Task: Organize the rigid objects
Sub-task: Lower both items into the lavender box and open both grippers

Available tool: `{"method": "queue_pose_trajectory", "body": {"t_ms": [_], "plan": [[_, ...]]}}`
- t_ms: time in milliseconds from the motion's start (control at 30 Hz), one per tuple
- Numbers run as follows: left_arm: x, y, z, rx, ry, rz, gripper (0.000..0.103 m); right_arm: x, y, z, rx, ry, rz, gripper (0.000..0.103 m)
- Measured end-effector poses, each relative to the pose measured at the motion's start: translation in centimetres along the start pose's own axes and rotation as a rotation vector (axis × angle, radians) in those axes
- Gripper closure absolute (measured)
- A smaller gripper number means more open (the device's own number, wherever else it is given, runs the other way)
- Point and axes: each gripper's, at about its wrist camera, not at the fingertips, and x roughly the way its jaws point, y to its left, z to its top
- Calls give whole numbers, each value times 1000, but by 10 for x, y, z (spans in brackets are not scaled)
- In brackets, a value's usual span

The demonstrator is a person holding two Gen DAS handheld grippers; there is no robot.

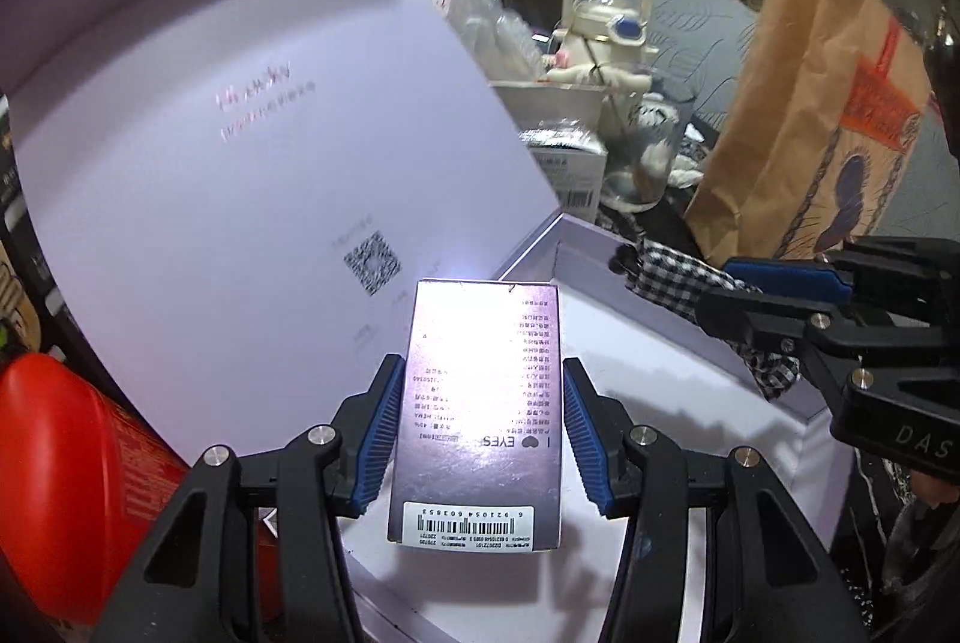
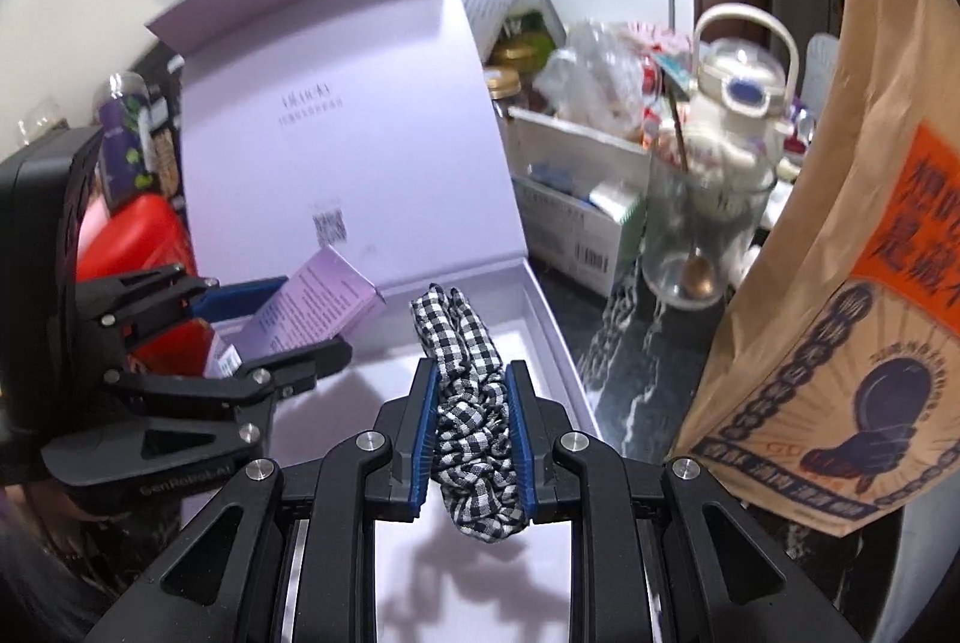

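A small purple box point(image 1: 480, 403) with a barcode label sits between the blue pads of my left gripper point(image 1: 480, 364), which is shut on it. It hangs over the white base point(image 1: 672, 379) of a large lavender gift box, whose lid point(image 1: 240, 132) stands open behind. My right gripper point(image 2: 473, 367) is shut on a bunched black-and-white checkered cloth point(image 2: 468, 343) above the same base point(image 2: 558, 331). The right wrist view shows the left gripper point(image 2: 300, 322) at the left with the purple box point(image 2: 318, 301) tilted in it. The right gripper point(image 1: 729, 292) enters the left wrist view from the right, with the cloth point(image 1: 672, 277).
A tall brown paper bag point(image 2: 840, 283) stands close on the right. Behind the gift box are a glass jar with a spoon point(image 2: 696, 235), a white kettle-shaped bottle point(image 2: 738, 114) and a white carton point(image 2: 576, 223). A red container point(image 1: 60, 463) sits left. The counter point(image 2: 636, 379) is dark marble.
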Motion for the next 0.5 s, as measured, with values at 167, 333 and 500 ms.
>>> {"method": "queue_pose_trajectory", "body": {"t_ms": [167, 333, 500], "plan": [[17, -1, -2, -6, 32, -20, 52, 12, -3, -2, 15, 39, 4, 81], [26, 2, -5, -15, 47, -38, 52, 23, -2, -6, 1, 69, -39, 80], [26, 1, -4, -8, 39, -27, 52, 31, -3, -9, 0, 91, -52, 79]]}}
